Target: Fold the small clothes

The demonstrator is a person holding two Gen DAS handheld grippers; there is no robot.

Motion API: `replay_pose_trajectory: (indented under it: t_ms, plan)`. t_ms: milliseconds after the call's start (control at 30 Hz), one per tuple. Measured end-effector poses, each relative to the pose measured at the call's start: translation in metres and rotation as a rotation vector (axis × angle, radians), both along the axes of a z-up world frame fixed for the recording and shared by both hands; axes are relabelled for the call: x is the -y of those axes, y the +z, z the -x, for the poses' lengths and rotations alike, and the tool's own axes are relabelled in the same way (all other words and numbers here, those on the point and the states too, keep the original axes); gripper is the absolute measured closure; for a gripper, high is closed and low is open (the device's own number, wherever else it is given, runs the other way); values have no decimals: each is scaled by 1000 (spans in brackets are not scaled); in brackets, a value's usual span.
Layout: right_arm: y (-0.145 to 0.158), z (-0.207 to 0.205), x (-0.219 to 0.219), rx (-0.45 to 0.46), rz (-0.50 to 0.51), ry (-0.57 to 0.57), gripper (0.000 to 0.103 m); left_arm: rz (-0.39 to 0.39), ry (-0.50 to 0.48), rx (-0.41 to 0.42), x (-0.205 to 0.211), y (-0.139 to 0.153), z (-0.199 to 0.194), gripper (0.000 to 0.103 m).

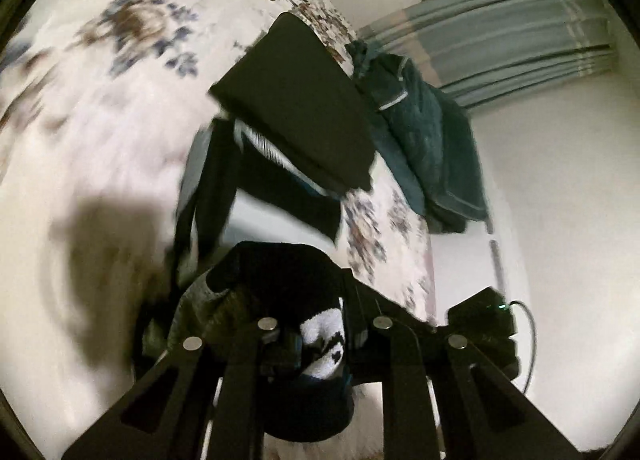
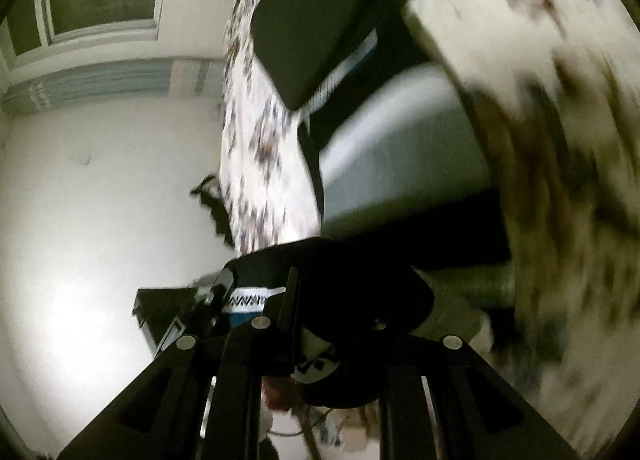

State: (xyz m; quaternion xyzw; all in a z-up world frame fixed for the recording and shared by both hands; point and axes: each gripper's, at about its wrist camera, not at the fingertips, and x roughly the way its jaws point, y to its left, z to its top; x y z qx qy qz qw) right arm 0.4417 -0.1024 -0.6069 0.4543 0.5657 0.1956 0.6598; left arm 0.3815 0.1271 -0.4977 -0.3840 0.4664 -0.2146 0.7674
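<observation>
My left gripper (image 1: 320,324) and right gripper (image 2: 320,320) both pinch the black sock (image 1: 288,276) tight, up off the bed (image 1: 100,107).

Both grippers — left gripper (image 1: 320,316), right gripper (image 2: 316,312) — angled downward, jaws seemingly clamped on cloth.

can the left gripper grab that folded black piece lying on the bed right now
Probably not yet. The left gripper is shut on a black-and-white garment, so its jaws are occupied; the folded black piece lies uncovered on the floral bedspread ahead.
</observation>
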Motion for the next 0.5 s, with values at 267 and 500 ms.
replay_pose_trajectory:
  t_ms: [267,500]
  plan:
    - [-35,-139,15,-116,39,-102,80,-82,-8,-101,8,-37,-122,67]
    - [-21,-180,18,-72,57,-97,48,24,125,-105,-27,-52,-149,26]
